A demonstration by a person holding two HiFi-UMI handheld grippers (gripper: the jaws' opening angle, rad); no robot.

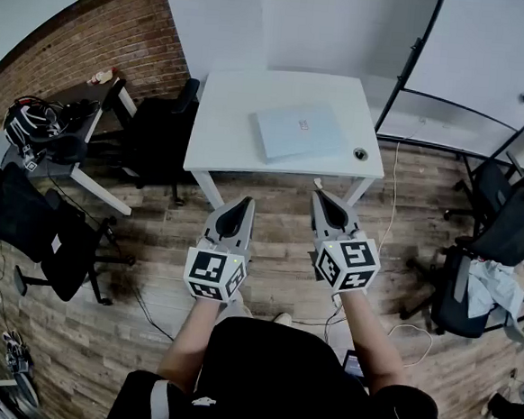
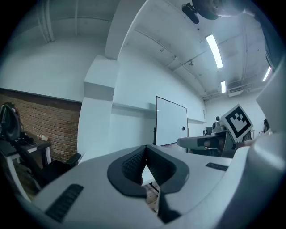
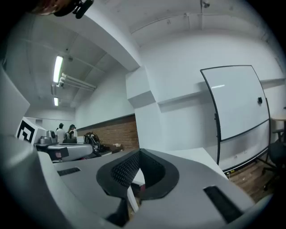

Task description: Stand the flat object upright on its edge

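Note:
A flat pale-blue book (image 1: 297, 131) lies face up on the white table (image 1: 233, 120), toward its right half. Both grippers hover over the wooden floor in front of the table, well short of the book. My left gripper (image 1: 245, 203) is shut with nothing between its jaws, and its tips point at the table's front edge. My right gripper (image 1: 320, 196) is likewise shut and empty, just below the table's front right part. In the left gripper view the jaws (image 2: 144, 157) meet at the tips; in the right gripper view the jaws (image 3: 138, 157) meet too.
A small dark round object (image 1: 361, 154) sits near the table's right front corner. Black office chairs stand at the left (image 1: 165, 124) and right (image 1: 482, 276). A side desk with gear (image 1: 57, 120) is at the far left, and a whiteboard (image 1: 490, 59) stands at the back right.

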